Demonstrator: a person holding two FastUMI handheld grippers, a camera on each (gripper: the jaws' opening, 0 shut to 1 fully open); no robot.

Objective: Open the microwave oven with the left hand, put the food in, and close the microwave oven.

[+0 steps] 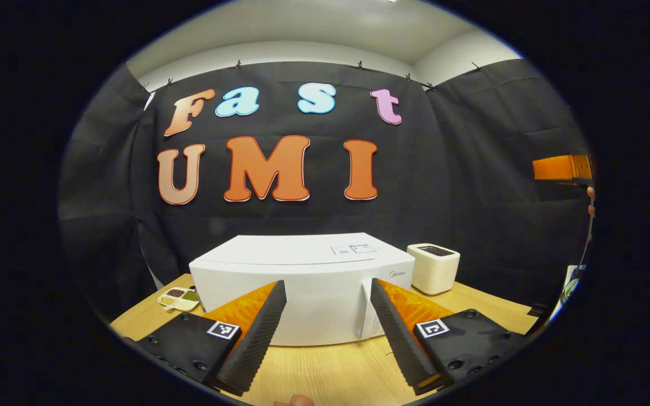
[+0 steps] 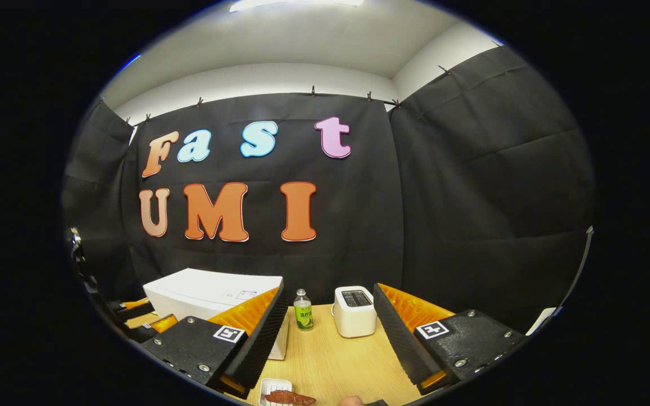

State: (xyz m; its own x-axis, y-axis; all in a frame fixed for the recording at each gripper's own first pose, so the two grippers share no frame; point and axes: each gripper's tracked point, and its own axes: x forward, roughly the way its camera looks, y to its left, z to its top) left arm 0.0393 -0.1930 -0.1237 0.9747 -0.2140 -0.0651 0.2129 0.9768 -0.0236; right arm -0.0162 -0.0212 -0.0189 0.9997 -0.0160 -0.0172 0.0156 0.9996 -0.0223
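The white microwave (image 1: 302,282) stands on the wooden table (image 1: 325,372) with its door closed and a vertical handle (image 1: 365,313) toward the right of its front. My left gripper (image 1: 328,285) is open, a short way in front of the microwave, with nothing between its fingers. In the right gripper view the microwave (image 2: 212,296) is at the left. A small white dish with a reddish-brown piece of food (image 2: 288,398) lies at the bottom edge, below my open right gripper (image 2: 329,290), which holds nothing.
A white toaster (image 1: 433,268) stands right of the microwave, with a small green-labelled bottle (image 2: 302,310) between them. A divided dish of seeds (image 1: 178,299) sits at the microwave's left. An orange part of the other gripper (image 1: 562,167) shows at the far right, a hand below it.
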